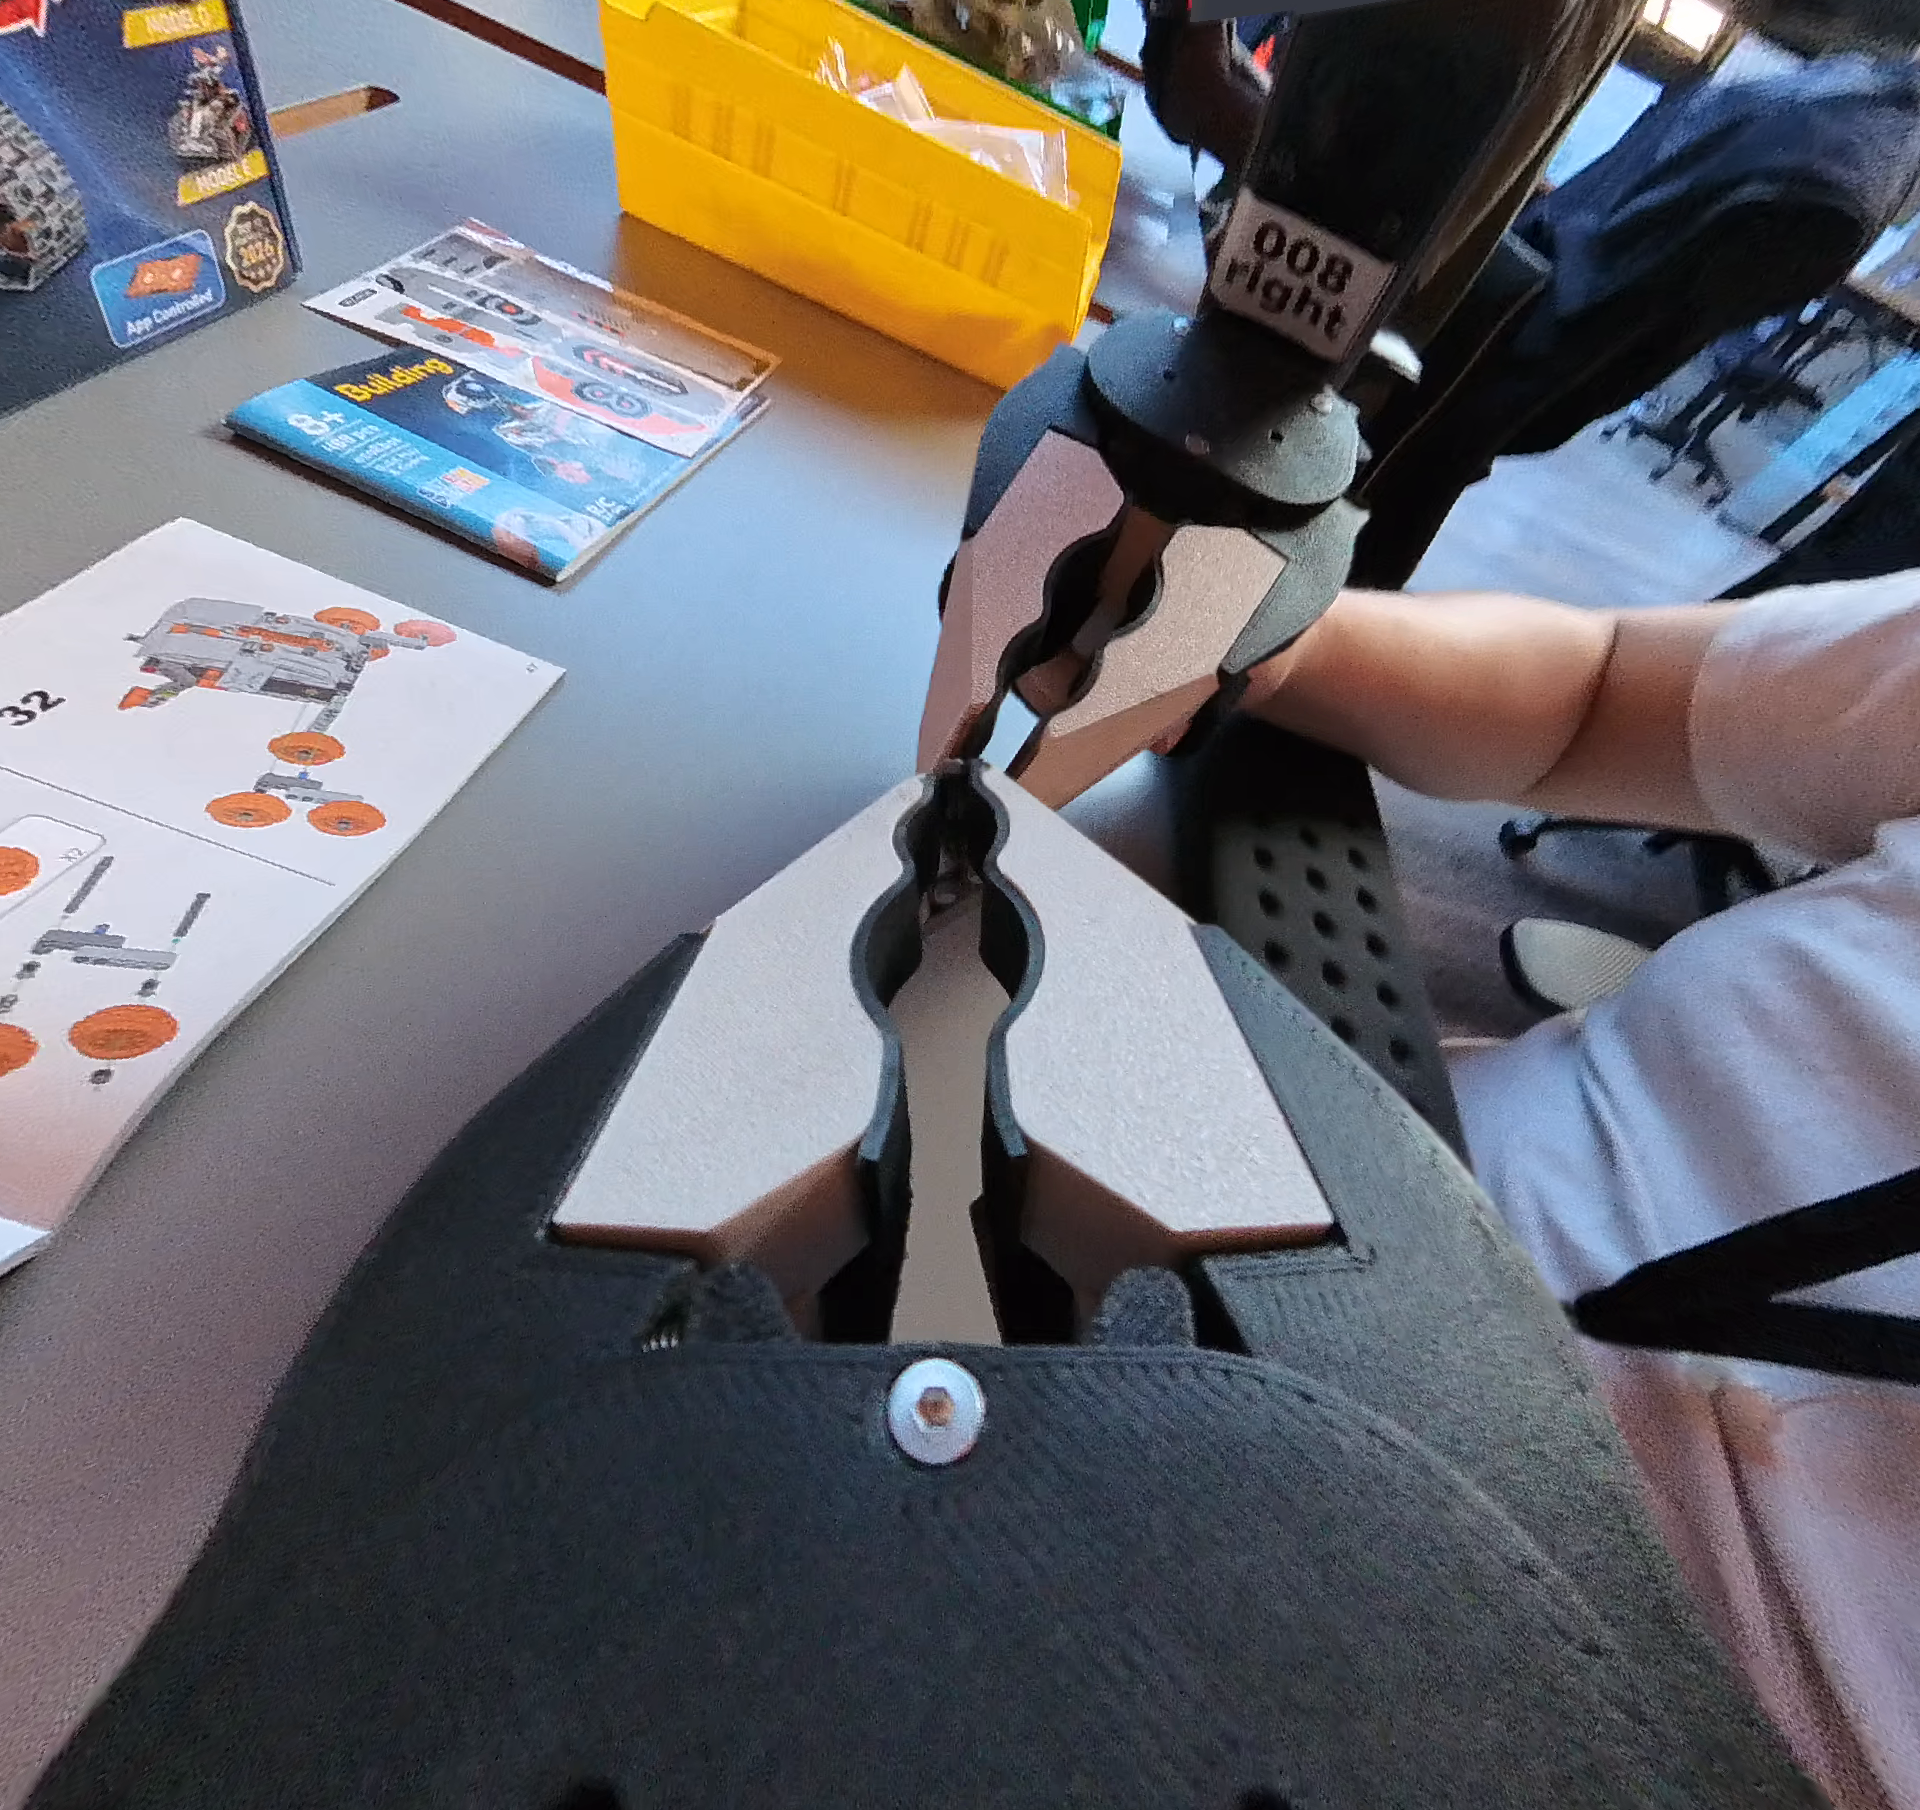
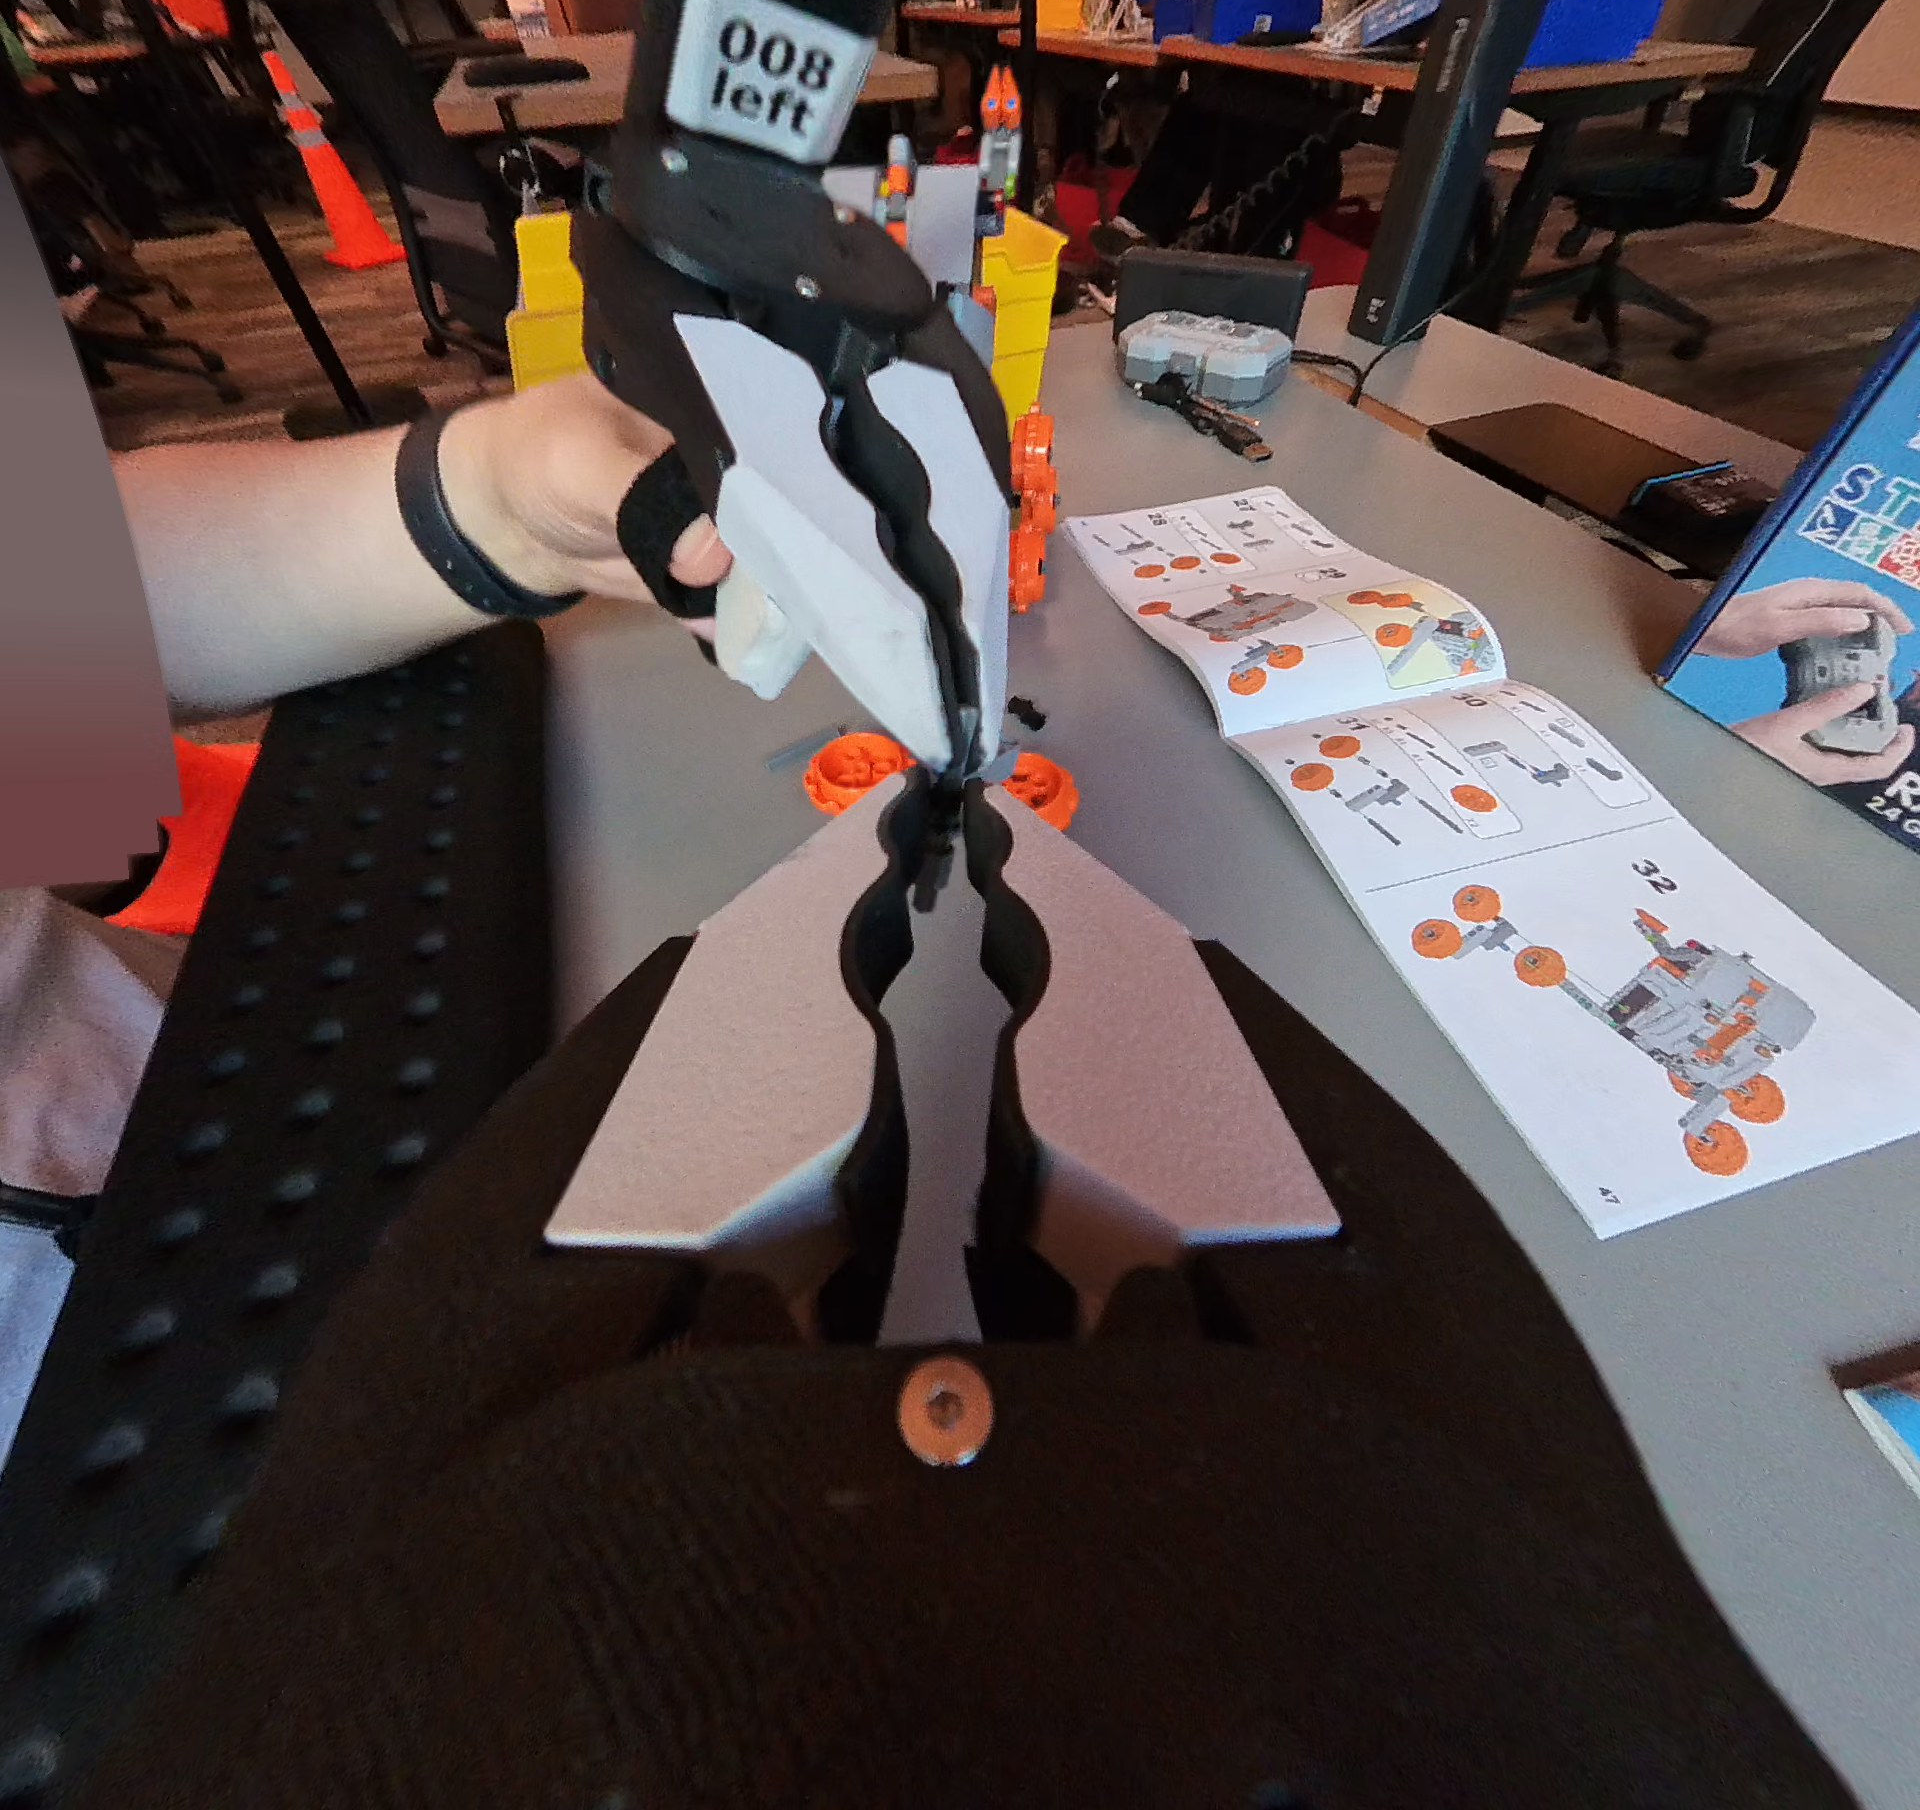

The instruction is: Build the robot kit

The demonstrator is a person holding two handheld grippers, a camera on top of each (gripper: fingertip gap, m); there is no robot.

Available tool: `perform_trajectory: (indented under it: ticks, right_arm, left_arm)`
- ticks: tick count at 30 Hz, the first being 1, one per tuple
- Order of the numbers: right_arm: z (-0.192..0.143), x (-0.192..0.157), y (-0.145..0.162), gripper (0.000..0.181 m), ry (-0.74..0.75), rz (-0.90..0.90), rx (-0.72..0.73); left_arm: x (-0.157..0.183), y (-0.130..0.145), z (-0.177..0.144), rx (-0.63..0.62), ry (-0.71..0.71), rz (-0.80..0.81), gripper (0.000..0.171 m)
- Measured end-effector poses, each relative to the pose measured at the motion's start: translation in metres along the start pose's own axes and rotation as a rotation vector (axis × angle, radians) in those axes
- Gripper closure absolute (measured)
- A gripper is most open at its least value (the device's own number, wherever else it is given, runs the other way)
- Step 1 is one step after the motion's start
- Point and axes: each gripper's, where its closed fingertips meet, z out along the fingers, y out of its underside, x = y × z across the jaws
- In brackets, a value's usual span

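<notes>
The left gripper [image 1: 954, 804] and the right gripper [image 1: 982, 747] meet tip to tip above the near edge of the grey table [image 1: 727, 617]. Both are pressed together. The right gripper [image 2: 940, 810] pinches a thin black pin [image 2: 930, 867]. The left gripper [image 2: 971, 752] pinches a small grey part [image 2: 979, 734]. The two pieces touch at the tips, but I cannot tell if they are already joined.

On the table lie loose things. Two orange wheels [image 2: 852, 773] lie just behind the tips, with some tiny dark bits near them. A column of orange wheels [image 2: 1032, 503] stands at 12 o'clock, partly behind the left gripper. The open instruction booklet [image 2: 1455, 825] lies at 3 o'clock, and its page shows a grey vehicle with orange wheels. No such finished model is visible in either view.

The wheels show only in the right wrist view, as do a grey electronic block with a cable [image 2: 1205, 352] at 1 o'clock and a blue box [image 2: 1818, 617] at the right edge. The left wrist view shows the same booklet [image 1: 208, 773] at 9 o'clock. Only it shows a blue manual [image 1: 468, 451] with a printed sheet [image 1: 540, 337] on it at 10 o'clock and a yellow bin [image 1: 831, 191] with clear bags at 12 o'clock.
</notes>
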Motion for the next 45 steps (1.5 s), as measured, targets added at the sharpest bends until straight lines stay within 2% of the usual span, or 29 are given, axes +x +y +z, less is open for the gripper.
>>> perform_trajectory:
  ticks: [4,9,20,45]
  right_arm:
    - [-0.004,0.004,-0.003,0.177,-0.018,0.089,0.041]
    - [-0.001,0.004,0.007,0.176,-0.047,0.169,0.005]
    - [-0.001,0.004,0.013,0.175,-0.111,0.289,-0.007]
    - [0.002,0.004,0.02,0.175,-0.155,0.373,-0.014]
  left_arm:
    - [-0.003,-0.007,0.003,0.07,0.008,-0.082,0.171]
    - [-0.008,0.001,0.006,0.021,-0.01,-0.111,0.171]
    - [-0.012,0.004,0.008,0.02,-0.008,-0.173,0.171]
    - [-0.016,0.01,0.008,-0.001,0.009,-0.225,0.171]
